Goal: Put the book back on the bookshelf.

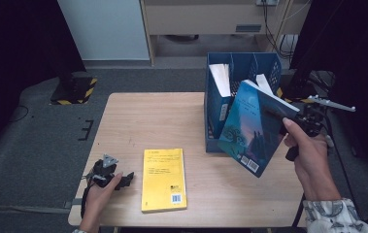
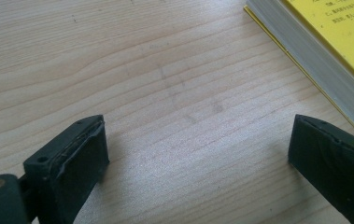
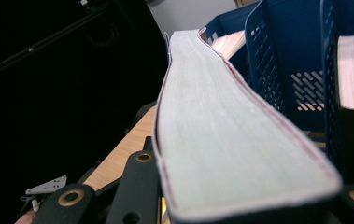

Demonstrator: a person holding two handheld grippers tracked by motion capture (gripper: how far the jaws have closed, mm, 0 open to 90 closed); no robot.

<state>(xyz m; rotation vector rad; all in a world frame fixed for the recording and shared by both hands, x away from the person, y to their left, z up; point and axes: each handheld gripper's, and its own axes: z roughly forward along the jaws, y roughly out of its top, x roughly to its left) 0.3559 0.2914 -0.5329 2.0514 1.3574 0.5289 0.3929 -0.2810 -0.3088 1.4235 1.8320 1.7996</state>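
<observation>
So rn my right gripper (image 1: 295,121) is clamped on the blue paperback book (image 1: 252,128), tilted by the blue plastic file box (image 1: 215,109); left gripper (image 1: 123,180) jaws wide apart, nothing btw them, beside the yellow paperback (image 1: 163,178).

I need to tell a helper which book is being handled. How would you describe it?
On the wooden table, find the blue file box at the right. The blue book hangs tilted before it, clamped in the right gripper; the yellow book lies flat.
</observation>
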